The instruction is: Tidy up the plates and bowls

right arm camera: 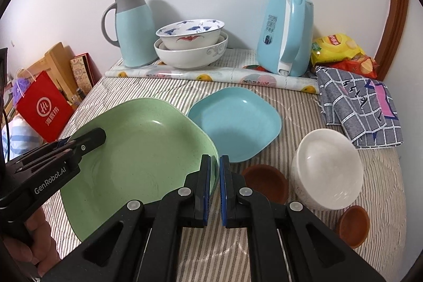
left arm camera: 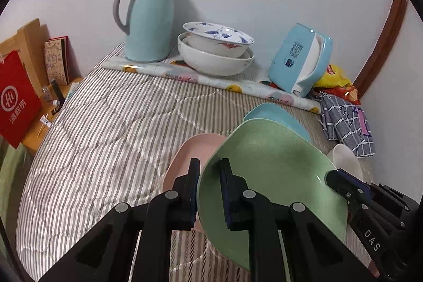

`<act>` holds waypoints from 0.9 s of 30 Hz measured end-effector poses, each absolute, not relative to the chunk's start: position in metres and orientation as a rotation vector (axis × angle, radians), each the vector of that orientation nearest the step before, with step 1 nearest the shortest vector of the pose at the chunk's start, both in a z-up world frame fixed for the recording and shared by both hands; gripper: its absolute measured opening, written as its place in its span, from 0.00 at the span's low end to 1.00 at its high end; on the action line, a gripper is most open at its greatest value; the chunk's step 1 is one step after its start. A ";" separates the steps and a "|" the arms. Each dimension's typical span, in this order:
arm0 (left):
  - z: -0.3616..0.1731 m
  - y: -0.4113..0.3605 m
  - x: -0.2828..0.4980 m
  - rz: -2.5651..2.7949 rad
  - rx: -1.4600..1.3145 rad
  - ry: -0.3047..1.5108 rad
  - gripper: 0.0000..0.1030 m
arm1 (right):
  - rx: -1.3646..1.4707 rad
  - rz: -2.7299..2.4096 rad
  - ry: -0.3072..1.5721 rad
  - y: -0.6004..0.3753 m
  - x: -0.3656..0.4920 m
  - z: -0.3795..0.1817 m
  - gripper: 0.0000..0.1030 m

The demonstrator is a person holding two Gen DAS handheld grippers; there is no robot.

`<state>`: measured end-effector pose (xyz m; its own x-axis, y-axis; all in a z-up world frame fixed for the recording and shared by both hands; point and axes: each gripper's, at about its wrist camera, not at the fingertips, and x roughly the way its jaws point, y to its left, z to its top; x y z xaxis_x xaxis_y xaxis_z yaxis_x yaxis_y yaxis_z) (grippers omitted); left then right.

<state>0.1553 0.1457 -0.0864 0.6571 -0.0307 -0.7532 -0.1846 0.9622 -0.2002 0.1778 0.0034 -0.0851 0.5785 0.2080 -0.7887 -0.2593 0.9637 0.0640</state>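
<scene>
A large green plate (left arm camera: 272, 176) is held at two opposite rims, just above the striped quilt. My left gripper (left arm camera: 209, 168) is shut on its left rim and shows in the right wrist view as a black tip (right arm camera: 101, 135) on the green plate (right arm camera: 137, 149). My right gripper (right arm camera: 215, 163) is shut on the right rim, and its tip (left arm camera: 333, 175) shows in the left wrist view. A pink plate (left arm camera: 193, 149) lies partly under the green one. A blue plate (right arm camera: 235, 120) lies beyond it. A white bowl (right arm camera: 327, 168) and two small brown bowls (right arm camera: 267, 181) (right arm camera: 354, 226) sit to the right.
Two stacked patterned bowls (right arm camera: 190, 44), a teal jug (right arm camera: 132, 31) and a blue tissue holder (right arm camera: 285, 36) stand at the back on a rolled mat (right arm camera: 211, 75). A checked cloth (right arm camera: 357, 105) and snack bags (right arm camera: 335, 46) lie at the right. A red bag (right arm camera: 45, 107) stands off the left edge.
</scene>
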 end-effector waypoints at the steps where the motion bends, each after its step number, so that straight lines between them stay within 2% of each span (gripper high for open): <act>1: -0.089 0.146 0.154 0.092 -0.269 0.858 0.14 | -0.062 0.278 0.918 0.005 0.177 -0.088 0.06; 27: -0.149 0.178 0.170 0.181 -0.276 0.952 0.14 | -0.167 0.344 1.015 0.049 0.207 -0.151 0.06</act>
<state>0.1696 0.1778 -0.1486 0.5688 0.0310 -0.8219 -0.2727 0.9499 -0.1529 0.2074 0.0488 -0.1509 0.4799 0.2038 -0.8533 -0.3572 0.9338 0.0222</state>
